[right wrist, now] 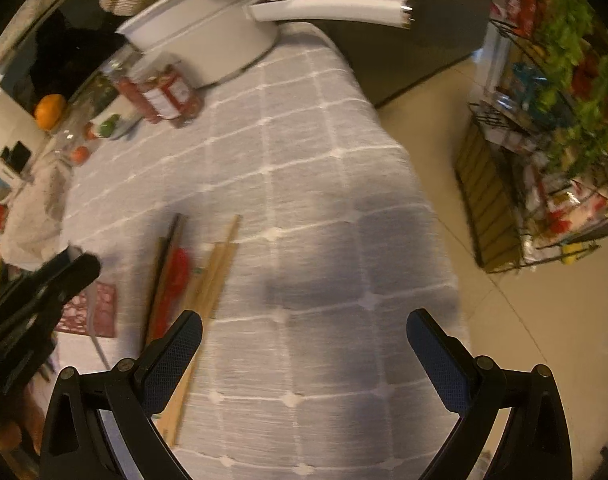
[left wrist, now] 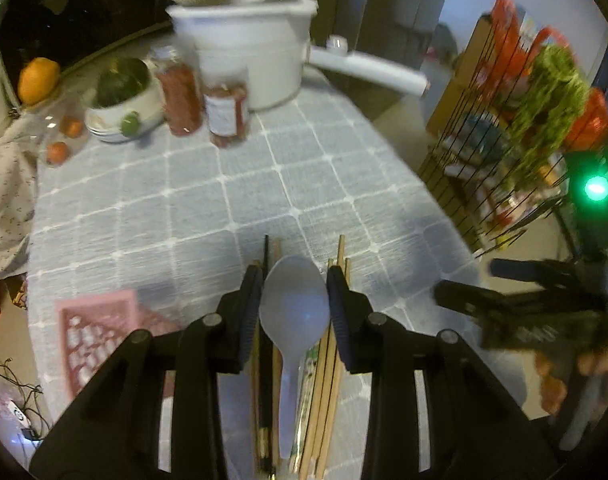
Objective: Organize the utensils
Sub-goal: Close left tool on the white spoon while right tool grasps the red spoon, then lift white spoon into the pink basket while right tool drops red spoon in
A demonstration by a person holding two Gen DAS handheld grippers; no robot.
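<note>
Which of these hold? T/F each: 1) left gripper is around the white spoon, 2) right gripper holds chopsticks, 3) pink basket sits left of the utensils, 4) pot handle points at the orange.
1) True: the left gripper has its fingers either side of the white spoon.
2) False: the right gripper is open and empty, chopsticks lying beside it.
3) True: pink basket.
4) False: the pot handle points away from the orange.

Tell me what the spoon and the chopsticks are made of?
The spoon looks like plastic: pale, smooth and a little see-through, with a soft shine. The chopsticks look like bare wood or bamboo: tan, matte, no gloss. One thin stick is dark, maybe lacquered; it is hard to tell.
</note>
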